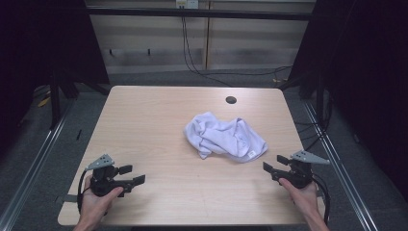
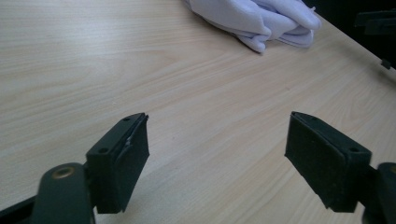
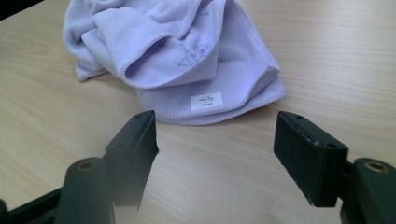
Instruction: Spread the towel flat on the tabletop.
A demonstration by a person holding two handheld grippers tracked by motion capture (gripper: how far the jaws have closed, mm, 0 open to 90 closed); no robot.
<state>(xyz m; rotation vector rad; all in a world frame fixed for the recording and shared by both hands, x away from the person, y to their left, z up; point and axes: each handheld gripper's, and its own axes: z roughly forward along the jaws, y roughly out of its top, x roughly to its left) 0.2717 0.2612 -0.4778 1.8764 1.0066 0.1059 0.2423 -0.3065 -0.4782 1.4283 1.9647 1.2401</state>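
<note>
I am holding both tongs, left (image 1: 129, 176) and right (image 1: 272, 166), wide open and empty, probably readying to grab the crumpled towel (image 1: 224, 136).

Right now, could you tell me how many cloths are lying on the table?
1. A single crumpled lavender cloth lies right of the table's centre, nearer the right gripper, white label facing it. Its folds could hide something, but nothing suggests a second cloth.
</note>
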